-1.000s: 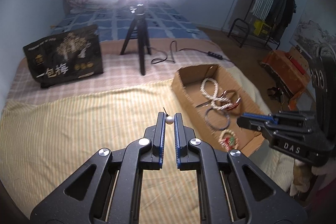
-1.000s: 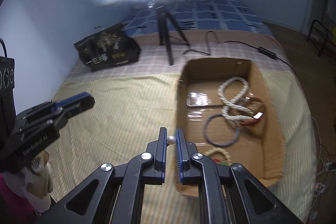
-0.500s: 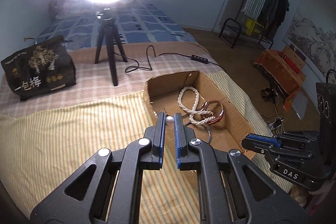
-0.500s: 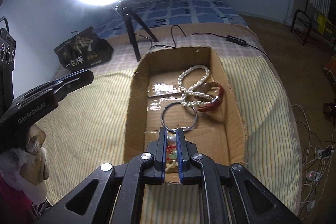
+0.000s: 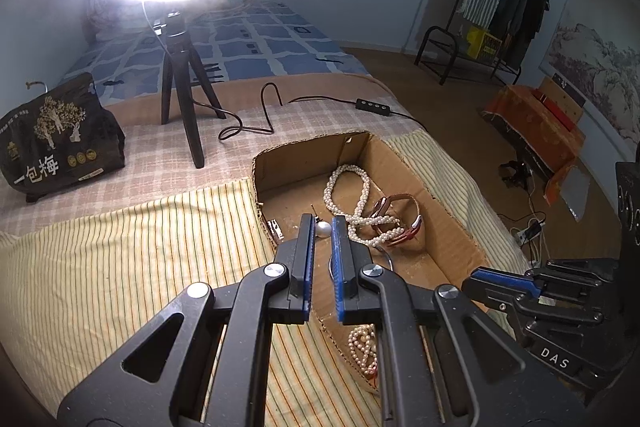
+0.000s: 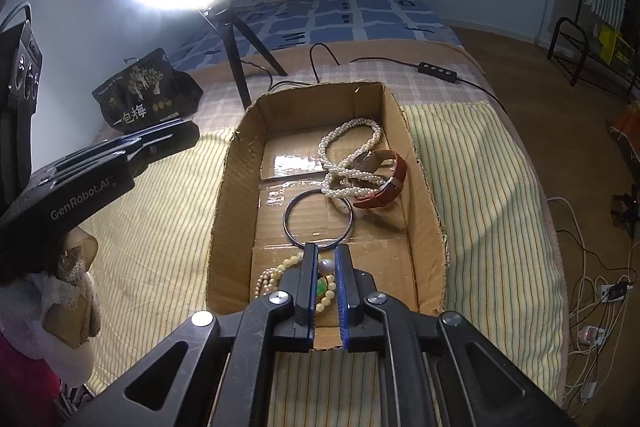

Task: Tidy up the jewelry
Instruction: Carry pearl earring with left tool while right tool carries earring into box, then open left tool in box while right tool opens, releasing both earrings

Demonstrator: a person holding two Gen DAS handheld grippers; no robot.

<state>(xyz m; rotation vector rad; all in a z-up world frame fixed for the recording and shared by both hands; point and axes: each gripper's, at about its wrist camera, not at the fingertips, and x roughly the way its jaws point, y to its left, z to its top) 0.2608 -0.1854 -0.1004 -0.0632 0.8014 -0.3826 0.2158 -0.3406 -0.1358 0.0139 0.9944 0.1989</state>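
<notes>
My left gripper (image 5: pixel 323 227) is shut on a pearl earring (image 5: pixel 323 227) with a thin post, held over the left part of the cardboard box (image 5: pixel 448 215). My right gripper (image 6: pixel 325 265) is shut on a second pearl earring (image 6: pixel 325 265), held over the near end of the same box (image 6: pixel 232 187). In the box lie a white pearl necklace (image 6: pixel 352 155), a red-strapped watch (image 6: pixel 386 187), a dark metal bangle (image 6: pixel 319 219) and a beaded bracelet with a green stone (image 6: pixel 280 275). The left gripper shows at the left of the right wrist view (image 6: pixel 188 135).
The box sits on a yellow striped cloth (image 5: pixel 120 259) on a bed. Behind it stand a ring light tripod (image 5: pixel 180 87), a black snack bag (image 5: pixel 60 139) and a cable with a controller (image 5: pixel 374 105). The bed's right edge drops to a floor with cables (image 6: pixel 600 291).
Both grippers have moved forward and over the box, each still holding its pearl earring. The box now lies right under the fingertips.
</notes>
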